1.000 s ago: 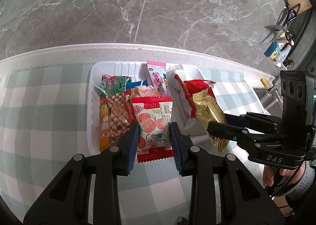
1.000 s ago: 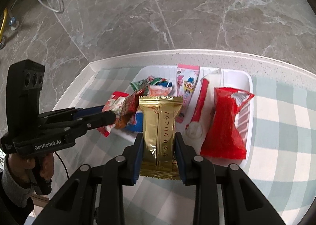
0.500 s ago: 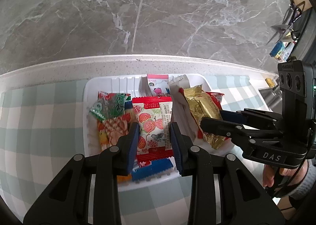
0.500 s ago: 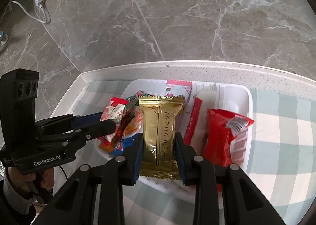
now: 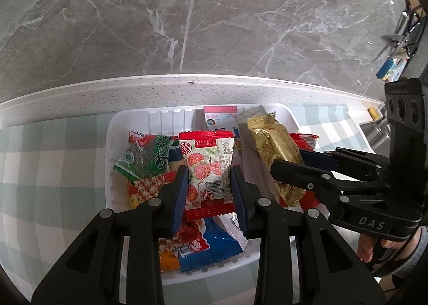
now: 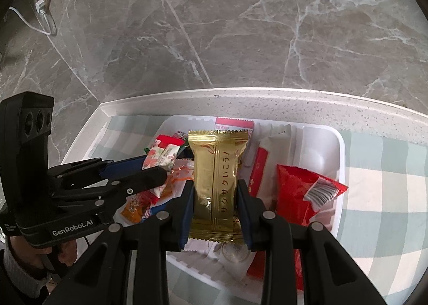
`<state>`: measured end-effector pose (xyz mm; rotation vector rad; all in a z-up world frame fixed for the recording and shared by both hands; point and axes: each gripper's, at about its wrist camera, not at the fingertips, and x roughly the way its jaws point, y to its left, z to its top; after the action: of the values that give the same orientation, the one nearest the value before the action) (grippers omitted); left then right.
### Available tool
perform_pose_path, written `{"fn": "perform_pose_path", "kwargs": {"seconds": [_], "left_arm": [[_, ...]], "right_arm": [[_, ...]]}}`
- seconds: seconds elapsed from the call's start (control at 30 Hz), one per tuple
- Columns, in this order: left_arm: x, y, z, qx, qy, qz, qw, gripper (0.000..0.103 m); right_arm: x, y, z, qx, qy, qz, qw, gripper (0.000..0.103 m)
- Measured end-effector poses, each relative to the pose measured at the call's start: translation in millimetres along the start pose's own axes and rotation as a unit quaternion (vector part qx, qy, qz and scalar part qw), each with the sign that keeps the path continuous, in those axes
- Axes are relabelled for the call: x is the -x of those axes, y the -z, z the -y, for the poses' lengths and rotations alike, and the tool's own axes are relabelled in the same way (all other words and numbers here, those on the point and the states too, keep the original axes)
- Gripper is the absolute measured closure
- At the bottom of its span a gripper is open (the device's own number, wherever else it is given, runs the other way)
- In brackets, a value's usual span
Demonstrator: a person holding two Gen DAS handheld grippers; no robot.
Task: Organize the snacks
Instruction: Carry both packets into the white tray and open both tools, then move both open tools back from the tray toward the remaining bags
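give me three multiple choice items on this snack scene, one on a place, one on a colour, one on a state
1. Where does the white tray sit?
A. on the marble floor
B. on the green-and-white checked cloth
C. on a chair

2. What colour is the packet in the right tongs?
A. gold
B. blue
C. purple

3. How do the left tongs stand?
A. wide open, nothing between them
B. shut on the red-and-white lychee packet
C. shut on a spoon

Answers:
1 B, checked cloth shows around the tray's rim.
2 A, the gold packet with dark lettering is clamped between the blue pads.
3 B, both pads press the packet's sides above the tray.
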<state>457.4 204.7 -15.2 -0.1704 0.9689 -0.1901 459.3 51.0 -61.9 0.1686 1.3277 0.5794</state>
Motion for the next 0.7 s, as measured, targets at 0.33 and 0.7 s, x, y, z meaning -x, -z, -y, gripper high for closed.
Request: {"fn": "perform_pose_path", "kwargs": {"seconds": [0.33,0.7], "left_arm": [[-8,-1,1,0.003,-0.014,0.002,0.9999,0.062],[38,23,5,0.014,-0.006,0.031,0.9994,0.059]], "right_arm": [[7,-1,-5,0.021,0.016,0.012,1.0,0.062],[46,16,-32,0.079,0.048,0.042,0.995,0.053]]}}
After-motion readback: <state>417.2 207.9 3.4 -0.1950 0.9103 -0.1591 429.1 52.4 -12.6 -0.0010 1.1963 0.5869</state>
